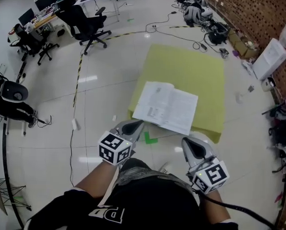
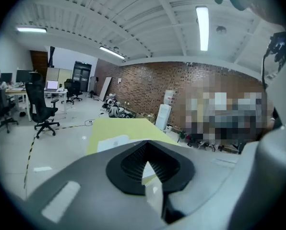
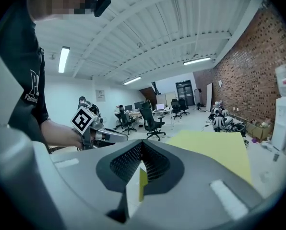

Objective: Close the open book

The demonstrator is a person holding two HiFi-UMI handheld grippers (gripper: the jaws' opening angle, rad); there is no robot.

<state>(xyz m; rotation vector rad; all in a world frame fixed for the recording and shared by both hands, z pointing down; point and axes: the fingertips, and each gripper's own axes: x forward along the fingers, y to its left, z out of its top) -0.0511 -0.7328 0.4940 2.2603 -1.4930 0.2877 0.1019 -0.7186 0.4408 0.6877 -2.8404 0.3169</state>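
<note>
An open book point(image 1: 167, 107) lies flat with its white pages up on the near part of a yellow-green table point(image 1: 186, 63). Both grippers hover short of the table's near edge, neither touching the book. My left gripper point(image 1: 135, 125) points at the book's near left corner, with its jaws shut and nothing between them. My right gripper point(image 1: 191, 143) sits below the book's near right corner, jaws together and empty. In the left gripper view the shut jaws point(image 2: 145, 151) face the book point(image 2: 113, 142). The right gripper view shows its jaws point(image 3: 142, 148) beside the table point(image 3: 215, 145) and the left gripper point(image 3: 99, 132).
Black office chairs point(image 1: 88, 25) and desks with monitors point(image 1: 47, 6) stand at the far left. Cables and gear point(image 1: 200, 13) lie along the brick wall at the back right, near a white water cooler point(image 1: 270, 59). A green tape mark point(image 1: 150, 139) is on the floor between the grippers.
</note>
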